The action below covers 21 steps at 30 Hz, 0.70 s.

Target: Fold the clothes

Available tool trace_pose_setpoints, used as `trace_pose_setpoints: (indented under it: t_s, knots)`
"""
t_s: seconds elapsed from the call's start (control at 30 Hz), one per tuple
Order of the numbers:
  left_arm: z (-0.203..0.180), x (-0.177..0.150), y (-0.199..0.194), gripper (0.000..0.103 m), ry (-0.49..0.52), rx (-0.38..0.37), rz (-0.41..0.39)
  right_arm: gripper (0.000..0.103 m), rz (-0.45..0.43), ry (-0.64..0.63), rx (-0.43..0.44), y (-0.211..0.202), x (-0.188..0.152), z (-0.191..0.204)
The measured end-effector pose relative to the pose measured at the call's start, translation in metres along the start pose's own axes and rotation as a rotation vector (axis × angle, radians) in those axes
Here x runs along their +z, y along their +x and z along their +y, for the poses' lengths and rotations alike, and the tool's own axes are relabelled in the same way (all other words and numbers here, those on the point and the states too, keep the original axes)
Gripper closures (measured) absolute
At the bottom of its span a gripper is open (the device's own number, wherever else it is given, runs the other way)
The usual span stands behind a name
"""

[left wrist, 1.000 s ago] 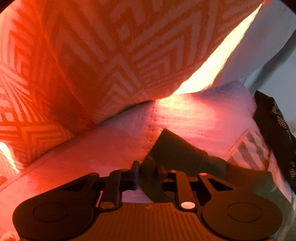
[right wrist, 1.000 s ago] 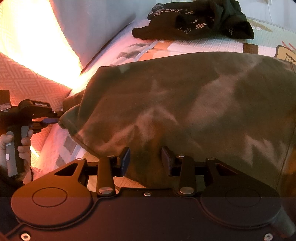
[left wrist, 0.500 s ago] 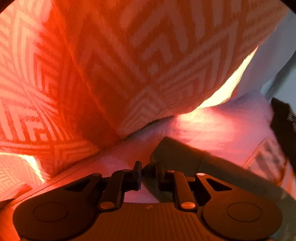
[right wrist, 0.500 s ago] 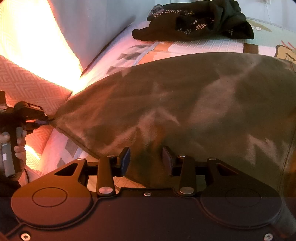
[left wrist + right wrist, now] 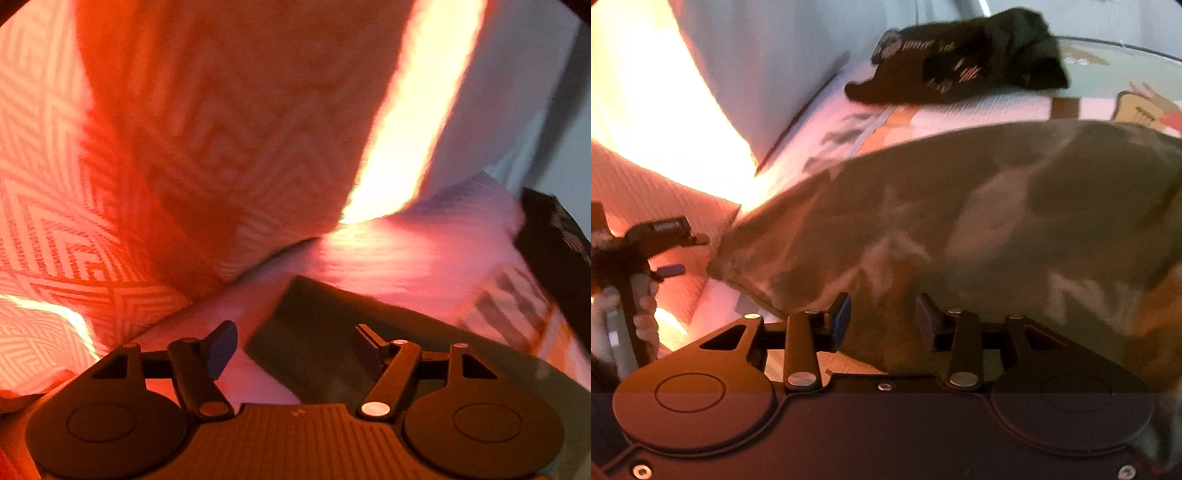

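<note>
1. Lying spread over the patterned bed cover point(image 5: 979, 107) as a broad olive garment point(image 5: 960, 240), with its near edge raised and its left corner stretched out to a point. Judged to be mid-fold, drawn flat so the next crease lands straight.
2. Letting go at that left corner with the left gripper point(image 5: 295, 343): jaws opening, the corner lying in the gap between them but pressed by neither pad. Probably dropped here because the corner has reached the spot where it should rest.
3. Clenching a bunch of the garment's near edge with the right gripper point(image 5: 882, 321), cloth filling the gap between the pads. Likely kept tight to hold tension along that edge while the other corner settles.
4. Gripping the left tool's handle with a hand point(image 5: 617, 325), just off the garment's left corner.
5. Left crumpled beyond the garment's far edge, well apart from it: a black garment point(image 5: 960, 66), apparently waiting its turn.
6. Propped up just past the garment's left corner: an orange patterned cushion point(image 5: 177, 155), strongly backlit, crowding the room for laying that corner out.
7. Worth watching: with the corner freed, slack could creep back into the garment if the near edge gets tugged.
</note>
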State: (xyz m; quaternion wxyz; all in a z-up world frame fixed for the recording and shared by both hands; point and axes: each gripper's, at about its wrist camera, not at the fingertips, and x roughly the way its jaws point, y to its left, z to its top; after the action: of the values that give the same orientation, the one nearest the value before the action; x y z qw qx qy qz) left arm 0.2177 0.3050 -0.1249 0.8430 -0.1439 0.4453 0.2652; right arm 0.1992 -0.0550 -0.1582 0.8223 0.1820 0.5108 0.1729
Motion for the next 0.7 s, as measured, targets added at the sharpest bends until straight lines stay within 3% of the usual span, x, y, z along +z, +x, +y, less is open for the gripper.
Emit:
trace_pose_setpoints:
  t_s: [0.33, 0.7]
  knots:
    - [-0.082, -0.044, -0.049, 0.026, 0.170, -0.141, -0.002, 0.065, -0.113, 0.088, -0.058, -0.079, 0.003, -0.069]
    - [-0.179, -0.134, -0.115, 0.025, 0.430, -0.325, 0.009, 0.065, -0.149, 0.181, -0.142, -0.150, -0.042, -0.161]
